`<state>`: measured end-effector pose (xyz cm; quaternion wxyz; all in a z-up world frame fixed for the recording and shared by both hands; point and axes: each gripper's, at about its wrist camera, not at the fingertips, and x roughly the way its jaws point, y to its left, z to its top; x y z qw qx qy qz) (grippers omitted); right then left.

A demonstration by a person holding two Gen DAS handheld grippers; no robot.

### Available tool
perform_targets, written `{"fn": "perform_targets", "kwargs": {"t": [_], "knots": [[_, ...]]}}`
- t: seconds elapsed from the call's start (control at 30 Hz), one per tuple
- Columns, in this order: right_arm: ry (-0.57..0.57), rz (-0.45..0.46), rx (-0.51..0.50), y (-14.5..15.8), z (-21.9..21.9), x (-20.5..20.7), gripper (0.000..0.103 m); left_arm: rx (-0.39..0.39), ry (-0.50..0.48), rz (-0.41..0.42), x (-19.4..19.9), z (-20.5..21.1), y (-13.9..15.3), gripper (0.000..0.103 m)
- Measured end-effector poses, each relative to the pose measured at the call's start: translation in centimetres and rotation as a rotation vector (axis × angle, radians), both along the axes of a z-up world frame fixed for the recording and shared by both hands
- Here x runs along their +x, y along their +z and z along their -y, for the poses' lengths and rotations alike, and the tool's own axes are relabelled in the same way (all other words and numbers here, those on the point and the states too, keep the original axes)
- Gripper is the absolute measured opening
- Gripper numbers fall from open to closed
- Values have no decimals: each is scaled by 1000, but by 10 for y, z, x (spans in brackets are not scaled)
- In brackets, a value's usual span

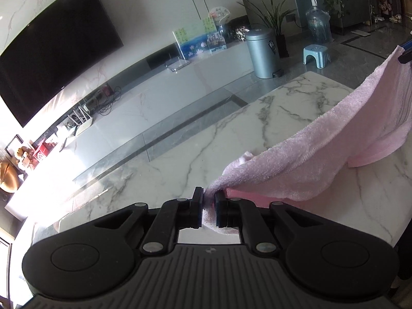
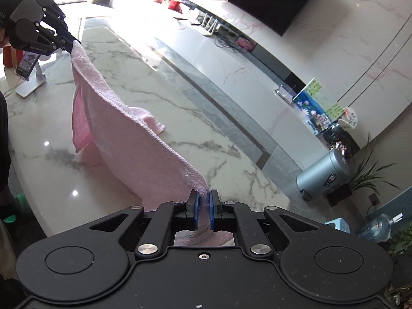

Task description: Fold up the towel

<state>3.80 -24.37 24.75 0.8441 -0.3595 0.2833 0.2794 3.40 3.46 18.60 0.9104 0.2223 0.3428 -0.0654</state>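
A big black TV [image 1: 51, 74] hangs on the white marble wall [image 1: 144, 5]. Below it runs a long white cabinet [image 1: 159, 95]. Sunlight shines on the grey floor [image 1: 360, 49].

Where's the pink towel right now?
The pink towel hangs stretched between the left hand-held gripper and right hand-held gripper, its far end trailing on the marble table.

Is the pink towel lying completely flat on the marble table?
No, the pink towel hangs lifted between both claws, only its far end resting on the marble table.
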Motion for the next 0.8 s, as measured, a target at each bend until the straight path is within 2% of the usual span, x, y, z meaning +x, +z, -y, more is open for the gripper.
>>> {"fn": "perform_targets", "kwargs": {"t": [0.17,0.27,0.47,0.8], "knots": [[-12,51,20,22,2,-8,6,21,-13,39,-2,5,18,8],[-31,42,13,19,5,-6,6,22,-27,28,0,11,13,8],[-56,-35,-23,-12,9,5,6,6,-62,-60,12,24,-26,8],[-99,-167,-55,-78,14,48,6,-58,-87,-207,43,31,-100,11]]}}
